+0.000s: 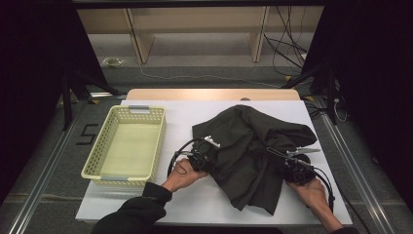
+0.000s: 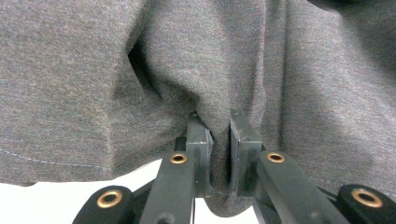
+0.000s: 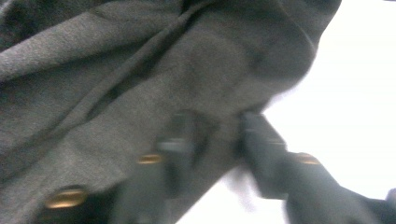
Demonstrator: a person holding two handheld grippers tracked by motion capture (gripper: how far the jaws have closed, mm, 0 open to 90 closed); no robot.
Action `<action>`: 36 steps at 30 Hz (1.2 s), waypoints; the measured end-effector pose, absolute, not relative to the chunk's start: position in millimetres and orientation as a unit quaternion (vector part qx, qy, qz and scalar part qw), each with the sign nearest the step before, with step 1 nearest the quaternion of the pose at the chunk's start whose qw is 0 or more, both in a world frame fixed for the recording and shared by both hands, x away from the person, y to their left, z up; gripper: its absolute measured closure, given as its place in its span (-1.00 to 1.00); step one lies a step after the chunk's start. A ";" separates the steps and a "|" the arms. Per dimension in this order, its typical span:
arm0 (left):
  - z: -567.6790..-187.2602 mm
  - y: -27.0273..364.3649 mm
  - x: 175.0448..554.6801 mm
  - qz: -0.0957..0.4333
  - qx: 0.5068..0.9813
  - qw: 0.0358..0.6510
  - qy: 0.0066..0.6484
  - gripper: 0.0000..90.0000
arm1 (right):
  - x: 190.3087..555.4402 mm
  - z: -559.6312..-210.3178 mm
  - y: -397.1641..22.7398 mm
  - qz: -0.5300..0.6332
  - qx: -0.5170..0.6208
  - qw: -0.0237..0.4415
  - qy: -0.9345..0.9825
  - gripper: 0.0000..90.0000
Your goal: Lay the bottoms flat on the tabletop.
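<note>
Currently logged: dark grey garment point(image 1: 251, 151) lay crumpled on the white counter point(image 1: 195, 204), just right of the pale yellow basket point(image 1: 127, 146), not touching it. Left tool point(image 1: 207, 161) sat at the garment's left edge, between basket and cloth, with the person's left hand point(image 1: 182, 175) behind it. In the left gripper view its pads point(image 2: 198, 140) were nearly together, pinching a fold of the grey fabric point(image 2: 219, 93) that ran down through the gap. Right tool point(image 1: 292, 168) sat at the garment's right edge, on the far side from the basket, right hand point(image 1: 311, 192) behind it. Right gripper view was motion-blurred; the pads point(image 3: 254, 135) stood a little apart with cloth point(image 3: 140, 70) bunched between them. Couldn't tell from that blur whether they were actually pressing on the fabric.
</note>
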State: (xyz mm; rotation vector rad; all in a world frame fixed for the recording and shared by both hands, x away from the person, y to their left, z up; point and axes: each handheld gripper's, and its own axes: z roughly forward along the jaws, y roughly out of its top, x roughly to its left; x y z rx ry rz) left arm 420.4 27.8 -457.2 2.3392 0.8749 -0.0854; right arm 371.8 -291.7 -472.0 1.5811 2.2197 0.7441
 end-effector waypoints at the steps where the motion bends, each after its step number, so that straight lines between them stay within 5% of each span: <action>1: -457.2 28.0 420.0 -0.034 0.887 0.317 0.334 0.79 | 372.0 -471.8 -292.1 0.261 0.551 0.154 0.777 0.80; 6: -455.9 29.0 416.0 -0.043 0.887 0.317 0.334 0.79 | 373.0 -466.8 -300.2 0.263 0.556 0.149 0.774 0.96; 15: -451.2 25.0 398.5 -0.066 0.887 0.322 0.325 0.78 | 376.2 -458.1 -335.4 0.262 0.594 0.181 0.739 0.96; 36: -444.9 -1.8 365.4 -0.091 0.882 0.341 0.312 0.72 | 406.8 -455.7 -340.9 0.258 0.597 0.211 0.730 0.94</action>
